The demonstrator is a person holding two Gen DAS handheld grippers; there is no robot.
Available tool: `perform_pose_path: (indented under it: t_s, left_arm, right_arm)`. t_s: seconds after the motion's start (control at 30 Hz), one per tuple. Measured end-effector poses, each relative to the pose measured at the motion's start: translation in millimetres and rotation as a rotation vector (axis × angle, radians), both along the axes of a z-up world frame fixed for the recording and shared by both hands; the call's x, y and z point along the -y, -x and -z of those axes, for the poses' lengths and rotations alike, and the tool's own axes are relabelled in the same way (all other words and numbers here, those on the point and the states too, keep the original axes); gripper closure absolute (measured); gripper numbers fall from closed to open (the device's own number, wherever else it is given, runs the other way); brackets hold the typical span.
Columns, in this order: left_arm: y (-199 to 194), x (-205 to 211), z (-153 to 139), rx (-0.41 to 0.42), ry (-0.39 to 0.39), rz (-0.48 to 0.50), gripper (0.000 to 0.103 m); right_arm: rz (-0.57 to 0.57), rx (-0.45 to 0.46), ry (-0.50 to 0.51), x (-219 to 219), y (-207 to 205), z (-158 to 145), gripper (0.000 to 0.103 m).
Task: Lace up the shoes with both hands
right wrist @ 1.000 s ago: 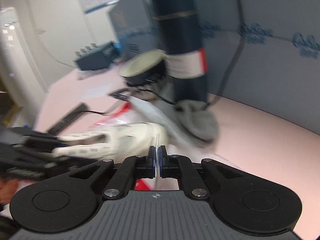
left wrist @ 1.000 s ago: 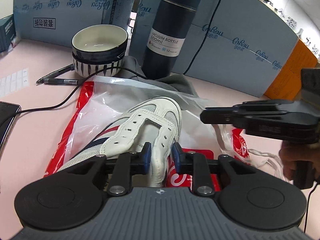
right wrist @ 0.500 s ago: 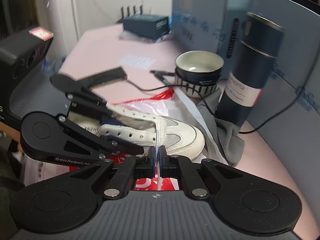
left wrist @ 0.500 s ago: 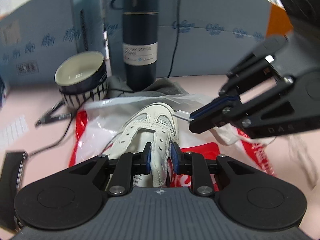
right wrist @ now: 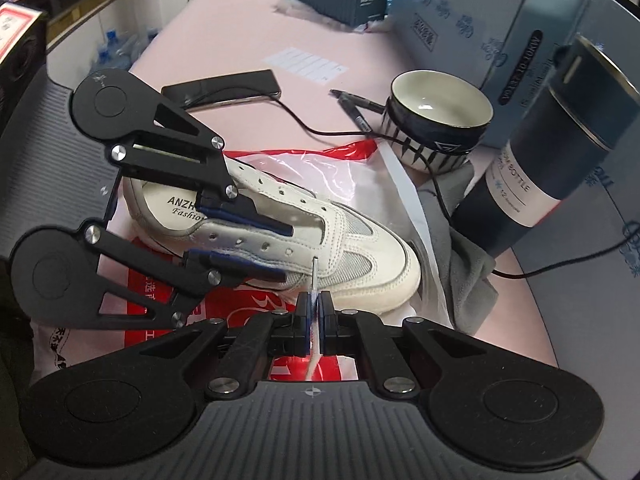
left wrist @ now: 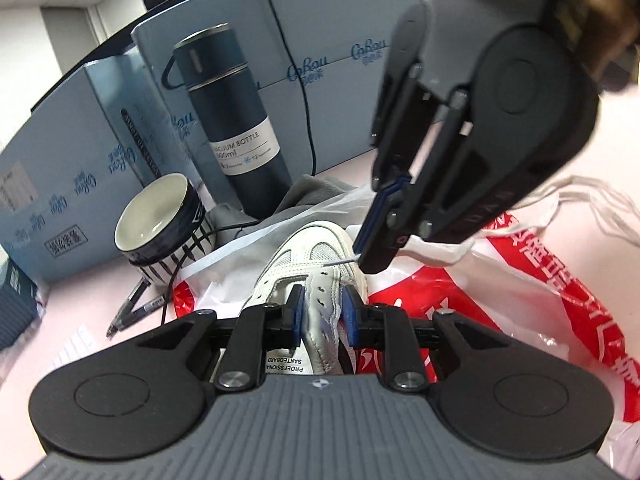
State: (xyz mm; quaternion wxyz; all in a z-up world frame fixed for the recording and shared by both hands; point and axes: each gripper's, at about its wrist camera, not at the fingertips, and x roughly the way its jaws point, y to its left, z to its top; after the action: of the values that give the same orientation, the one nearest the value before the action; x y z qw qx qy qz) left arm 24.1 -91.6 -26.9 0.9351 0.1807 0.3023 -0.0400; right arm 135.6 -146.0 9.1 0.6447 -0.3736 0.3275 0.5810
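Observation:
A white sneaker point(right wrist: 360, 248) lies on a red and white plastic bag point(right wrist: 352, 168), toe to the right. My left gripper point(right wrist: 288, 253) is shut on the near eyelet flap point(left wrist: 320, 300), one pad inside the shoe opening and one outside. My right gripper point(right wrist: 314, 304) is shut on the stiff tip of a white lace point(right wrist: 314, 278). The tip points at a front eyelet point(right wrist: 315, 258) and sits just short of it. In the left wrist view my right gripper point(left wrist: 370, 258) comes down from the upper right, and the loose lace point(left wrist: 600, 200) trails behind it.
A dark vacuum bottle point(left wrist: 236, 132) and a striped bowl point(left wrist: 160, 220) stand beyond the toe on a grey cloth point(right wrist: 468, 280). Pens point(right wrist: 356, 108), a phone point(right wrist: 224, 86) with a black cable, and blue cartons point(left wrist: 80, 160) surround the bag on the pink table point(right wrist: 240, 32).
Both grippers rolled. My right gripper swung in from the right and now holds the lace tip close over the front eyelet. My left gripper kept its hold on the flap.

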Motion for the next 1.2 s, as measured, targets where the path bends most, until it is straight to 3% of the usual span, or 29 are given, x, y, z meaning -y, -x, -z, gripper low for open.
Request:
perform_pose_path:
  t_s: [0.73,1.2]
  left_arm:
    - [12.1,22.6,13.2,0.054,-0.251,0.115,0.084]
    - [12.7,25.5,15.0,0.055,-0.277,0.131,0.084]
  right_arm:
    - [-0.128,0.061,0.207,-27.6,3.8,2.5,0.099]
    - [-0.140,0.094,0.205,-39.9,5.0,-5.8,0.099]
